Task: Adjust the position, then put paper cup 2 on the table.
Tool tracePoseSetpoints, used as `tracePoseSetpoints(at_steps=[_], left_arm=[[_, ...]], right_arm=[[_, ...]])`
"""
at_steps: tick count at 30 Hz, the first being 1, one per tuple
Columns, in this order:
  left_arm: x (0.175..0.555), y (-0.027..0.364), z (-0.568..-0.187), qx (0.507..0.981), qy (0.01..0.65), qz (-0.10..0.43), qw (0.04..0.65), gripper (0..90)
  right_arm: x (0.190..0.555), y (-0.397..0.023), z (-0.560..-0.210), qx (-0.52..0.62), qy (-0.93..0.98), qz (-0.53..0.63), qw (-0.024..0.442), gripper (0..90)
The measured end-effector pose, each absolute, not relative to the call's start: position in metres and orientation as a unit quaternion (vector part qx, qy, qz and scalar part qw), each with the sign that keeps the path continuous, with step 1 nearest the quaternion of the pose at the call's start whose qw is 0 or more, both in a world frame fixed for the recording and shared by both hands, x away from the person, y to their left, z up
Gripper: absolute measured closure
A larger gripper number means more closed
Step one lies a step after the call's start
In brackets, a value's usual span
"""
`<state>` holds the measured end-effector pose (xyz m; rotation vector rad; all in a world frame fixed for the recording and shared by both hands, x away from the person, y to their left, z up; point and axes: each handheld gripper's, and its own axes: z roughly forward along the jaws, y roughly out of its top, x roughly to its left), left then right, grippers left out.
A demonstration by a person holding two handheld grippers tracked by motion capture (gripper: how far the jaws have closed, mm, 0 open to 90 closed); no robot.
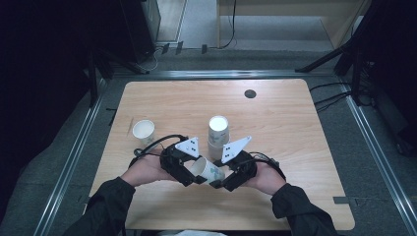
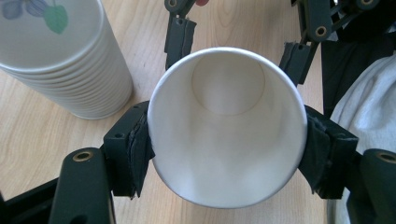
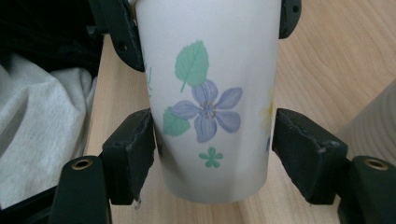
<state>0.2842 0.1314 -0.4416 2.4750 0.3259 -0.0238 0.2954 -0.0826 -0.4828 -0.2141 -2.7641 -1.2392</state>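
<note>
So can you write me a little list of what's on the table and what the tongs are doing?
held cup: paper cup with flower print, lying sideways between both tongs
left tongs: pads pressed on the cup's rim end
right tongs: around the cup's bottom end; right pad looks just off it
cup stack: upright, behind the tongs
lone cup: upright, far left
table: light wood

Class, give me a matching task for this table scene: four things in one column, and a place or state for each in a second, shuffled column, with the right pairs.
Things:
1. held cup
2. cup stack
3. lone cup
4. dark disc

Places or states:
A. upright, left of the stack
B. tipped on its side between both grippers
C. set in the tabletop near the far edge
D. just beyond the grippers, mid-table

Pairs: 1-B, 2-D, 3-A, 4-C
</note>
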Motion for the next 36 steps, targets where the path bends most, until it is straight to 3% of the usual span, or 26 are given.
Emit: tracePoseSetpoints(at_steps=[13, 19, 36], left_arm=[[0.287, 0.129, -0.445, 0.940, 0.119, -0.025, 0.320, 26.0], [0.287, 0.134, -0.441, 0.927, 0.132, -0.014, 0.351, 12.9], [0.292, 0.153, -0.433, 0.881, 0.177, -0.018, 0.437, 12.9]], right_arm=[[0.291, -0.082, -0.482, -0.062, -0.914, -0.398, 0.051, 35.4], [0.292, -0.086, -0.476, -0.066, -0.909, -0.411, 0.040, 35.0], [0.299, -0.109, -0.460, -0.093, -0.883, -0.459, 0.024, 34.6]])
